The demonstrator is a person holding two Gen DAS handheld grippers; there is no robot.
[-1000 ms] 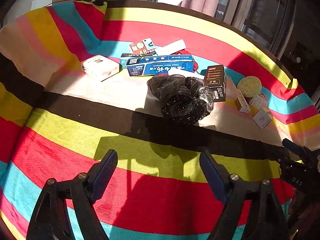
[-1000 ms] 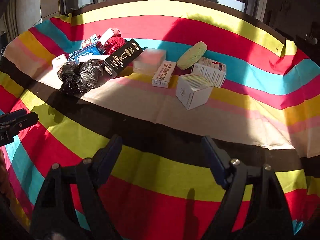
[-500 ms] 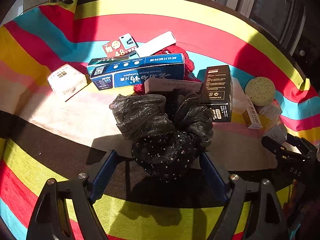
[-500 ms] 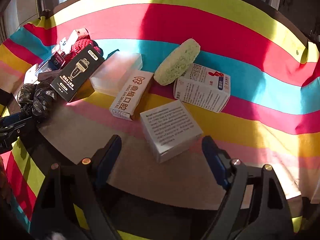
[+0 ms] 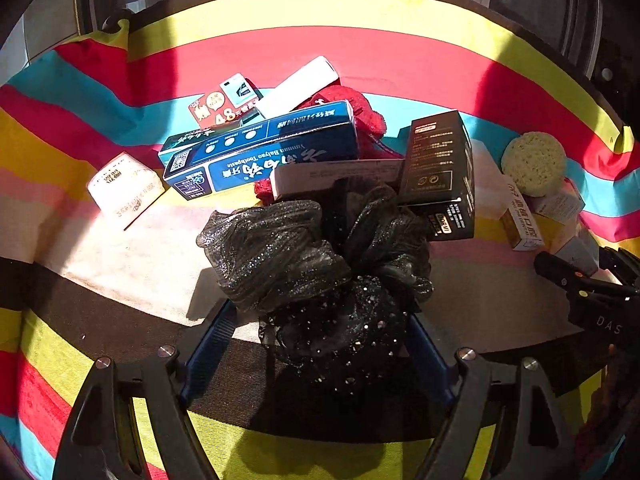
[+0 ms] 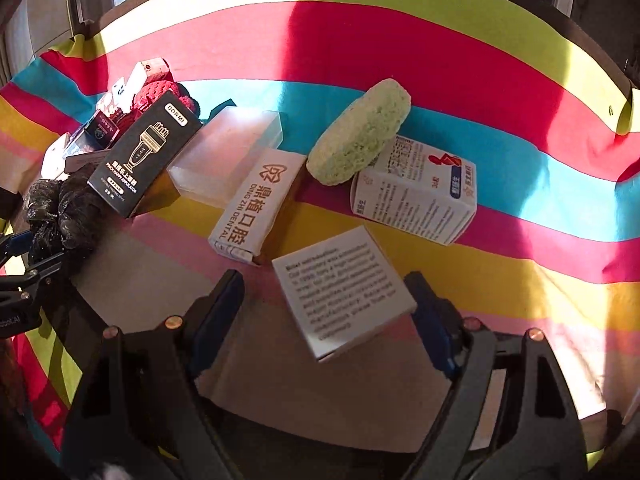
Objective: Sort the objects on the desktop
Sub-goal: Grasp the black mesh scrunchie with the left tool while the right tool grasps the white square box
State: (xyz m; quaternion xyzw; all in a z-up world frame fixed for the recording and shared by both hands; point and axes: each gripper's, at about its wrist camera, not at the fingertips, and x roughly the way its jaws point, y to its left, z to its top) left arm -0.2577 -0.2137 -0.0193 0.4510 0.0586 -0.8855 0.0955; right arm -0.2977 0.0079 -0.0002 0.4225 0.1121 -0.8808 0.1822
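Observation:
In the left wrist view my left gripper (image 5: 320, 332) is open, its blue fingers on either side of a black glittery scrunchie (image 5: 320, 276) on the striped cloth. Behind the scrunchie lie a blue toothpaste box (image 5: 264, 152), a black DORMI box (image 5: 438, 168) and a red knitted item (image 5: 360, 116). In the right wrist view my right gripper (image 6: 328, 304) is open around a small white box with printed text (image 6: 344, 292). Beyond it lie a white dental box (image 6: 256, 204), a green sponge (image 6: 360, 132) and a white carton (image 6: 416, 192).
A clear plastic case (image 6: 228, 152) lies next to the black DORMI box (image 6: 144, 156). A small white box (image 5: 124, 188) and a red card (image 5: 224, 100) lie at the left. The cloth (image 6: 400, 44) rises in a fold behind the objects. Windows stand beyond.
Both grippers have moved forward. The left one now has the scrunchie between its fingers, the right one the small white box. Both stay open.

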